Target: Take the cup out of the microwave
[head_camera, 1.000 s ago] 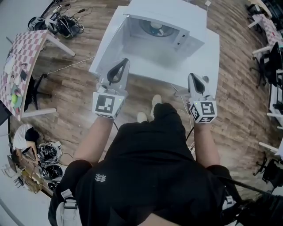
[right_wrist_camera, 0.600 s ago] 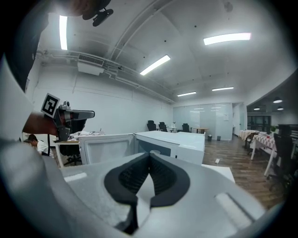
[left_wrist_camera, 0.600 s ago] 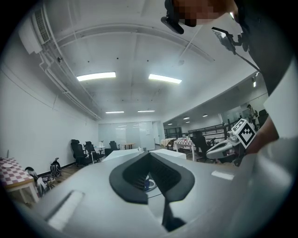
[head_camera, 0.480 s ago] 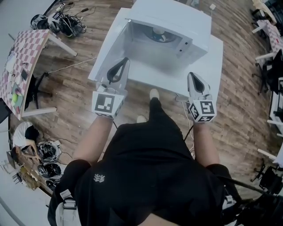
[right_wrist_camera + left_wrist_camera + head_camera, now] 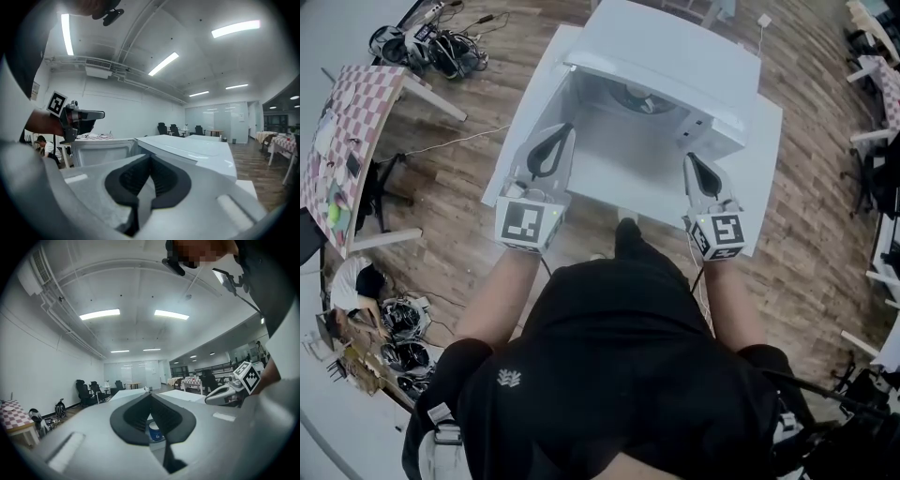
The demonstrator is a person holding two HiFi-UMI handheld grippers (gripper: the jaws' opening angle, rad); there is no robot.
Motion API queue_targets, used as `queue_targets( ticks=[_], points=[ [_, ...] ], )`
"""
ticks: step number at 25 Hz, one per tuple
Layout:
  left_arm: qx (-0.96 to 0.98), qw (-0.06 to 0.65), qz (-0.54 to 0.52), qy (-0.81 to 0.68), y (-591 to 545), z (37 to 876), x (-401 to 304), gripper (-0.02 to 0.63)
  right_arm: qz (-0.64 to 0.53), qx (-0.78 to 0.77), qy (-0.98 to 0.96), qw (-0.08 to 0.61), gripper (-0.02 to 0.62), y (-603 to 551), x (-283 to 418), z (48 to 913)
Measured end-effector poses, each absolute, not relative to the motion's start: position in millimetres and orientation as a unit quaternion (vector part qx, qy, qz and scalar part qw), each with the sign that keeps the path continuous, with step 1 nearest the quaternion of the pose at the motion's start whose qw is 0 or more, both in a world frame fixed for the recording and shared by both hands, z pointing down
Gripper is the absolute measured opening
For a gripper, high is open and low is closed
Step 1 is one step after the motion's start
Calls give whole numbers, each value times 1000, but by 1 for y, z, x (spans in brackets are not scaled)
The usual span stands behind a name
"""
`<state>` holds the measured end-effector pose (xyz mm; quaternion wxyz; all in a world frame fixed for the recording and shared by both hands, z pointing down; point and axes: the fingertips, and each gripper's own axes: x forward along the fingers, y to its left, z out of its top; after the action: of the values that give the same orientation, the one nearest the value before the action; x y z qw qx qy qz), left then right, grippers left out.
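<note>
the boxy white microwave (image 5: pixel 675 61) stands open towards us, so the small white cup with blue print (image 5: pixel 154 431) inside it is reachable. left gripper (image 5: pixel 565 129) and right gripper (image 5: pixel 690 159) hover at the microwave's mouth, jaws pressed together and empty, probably lining up the reach.

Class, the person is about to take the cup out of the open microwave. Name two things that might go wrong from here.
1. The left gripper is lined up with the cup but its jaws are shut; pushed in like that, it may tip the cup rather than grasp it.
2. The right gripper, also shut, points at the front of the microwave beside the opening and may bump it.
</note>
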<state>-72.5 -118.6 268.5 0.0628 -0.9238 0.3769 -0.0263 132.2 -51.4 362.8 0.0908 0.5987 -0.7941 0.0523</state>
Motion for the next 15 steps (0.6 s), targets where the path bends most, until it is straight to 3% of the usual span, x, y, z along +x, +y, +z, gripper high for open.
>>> queue_targets(
  ticks=[15],
  points=[
    [-901, 42, -63, 426, -225, 275, -21, 3, 73, 548, -829, 79, 0, -161, 161, 372]
  ],
)
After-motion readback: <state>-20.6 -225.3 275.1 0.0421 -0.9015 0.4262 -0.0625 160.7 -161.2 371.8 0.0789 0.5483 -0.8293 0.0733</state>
